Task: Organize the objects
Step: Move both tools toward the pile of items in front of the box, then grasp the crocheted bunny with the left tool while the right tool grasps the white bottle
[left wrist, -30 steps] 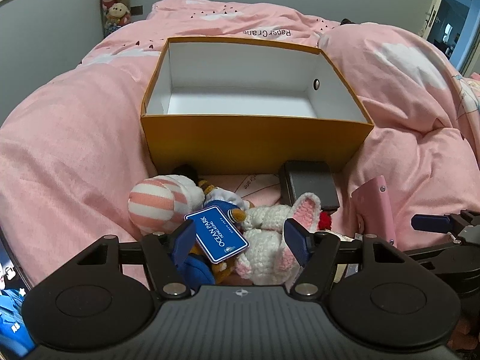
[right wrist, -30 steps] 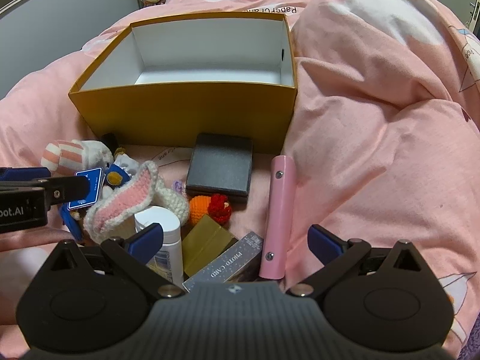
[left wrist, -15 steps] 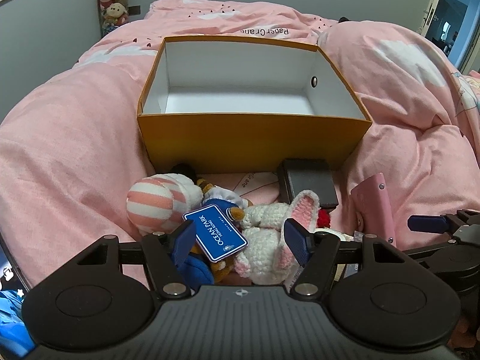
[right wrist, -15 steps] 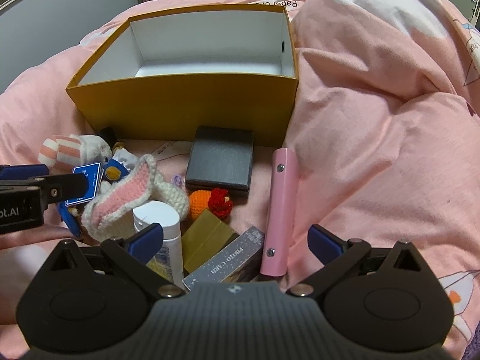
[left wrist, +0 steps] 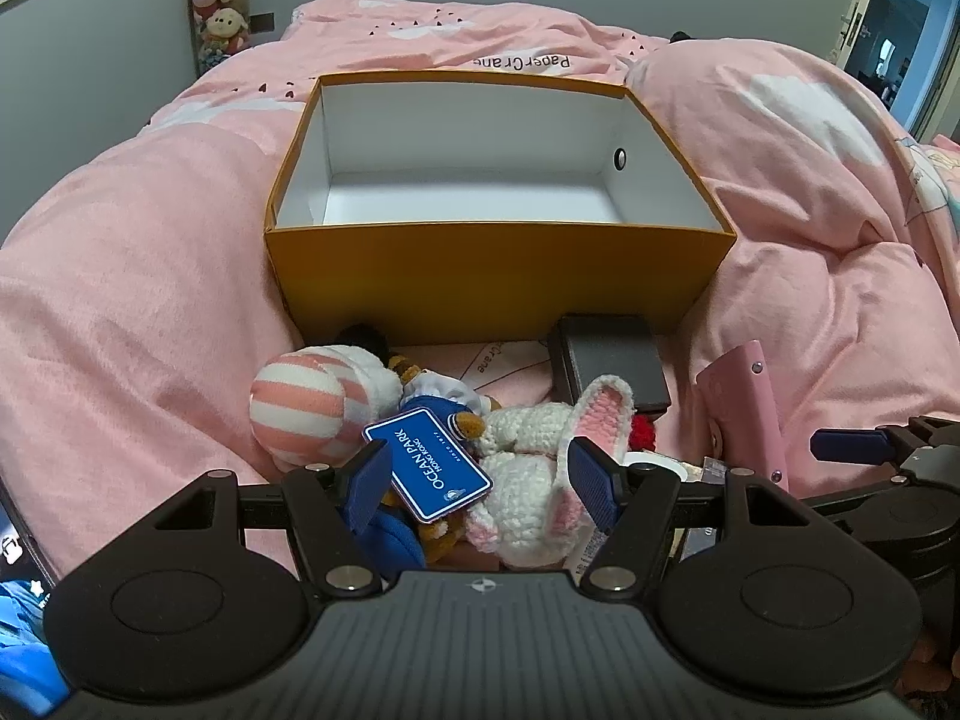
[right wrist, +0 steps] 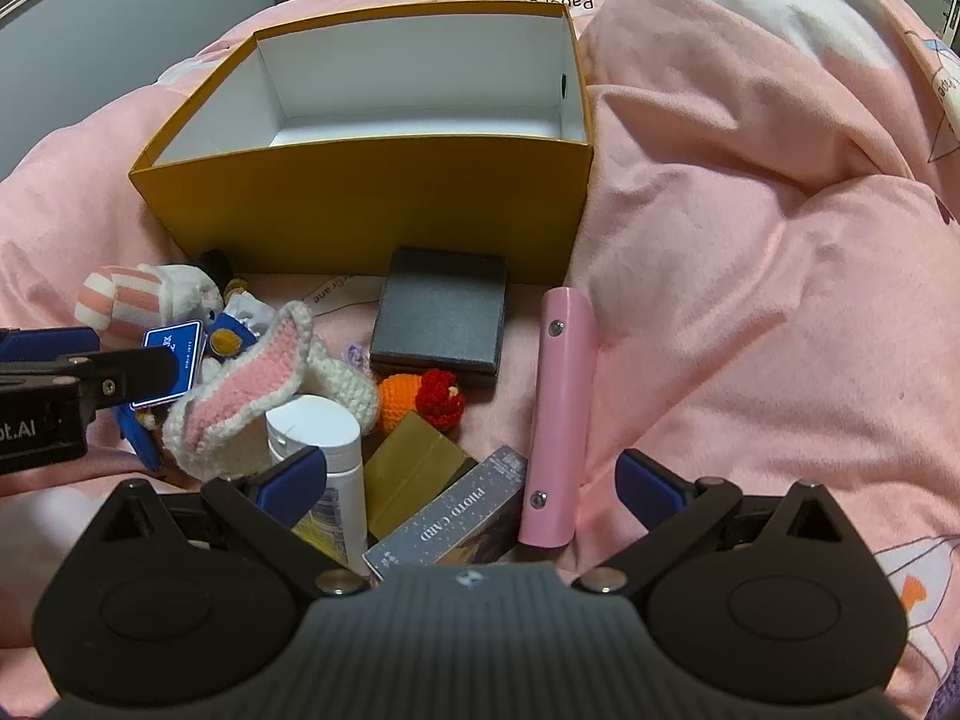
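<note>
An empty yellow box (left wrist: 498, 276) with a white inside stands on the pink duvet. In front of it lie a striped pink plush (left wrist: 306, 408), a blue plush with an Ocean Park tag (left wrist: 426, 471) and a crocheted white bunny (left wrist: 534, 444). My left gripper (left wrist: 480, 480) is open just above the tag and the bunny. My right gripper (right wrist: 471, 477) is open over a white bottle (right wrist: 318, 438), a gold box (right wrist: 414, 468) and a photo card box (right wrist: 450, 516). A pink case (right wrist: 561, 414), a dark grey box (right wrist: 441, 315) and an orange-red crochet toy (right wrist: 420, 399) lie beyond it.
The pink duvet (right wrist: 750, 300) rises in a high fold to the right of the yellow box (right wrist: 372, 198) and the pile. The left gripper (right wrist: 90, 366) shows at the right wrist view's left edge. Stuffed toys (left wrist: 219, 6) hang on the far wall.
Both views have shifted only slightly, the pile sitting a little higher in frame. The objects lie as before and both grippers stay open and empty.
</note>
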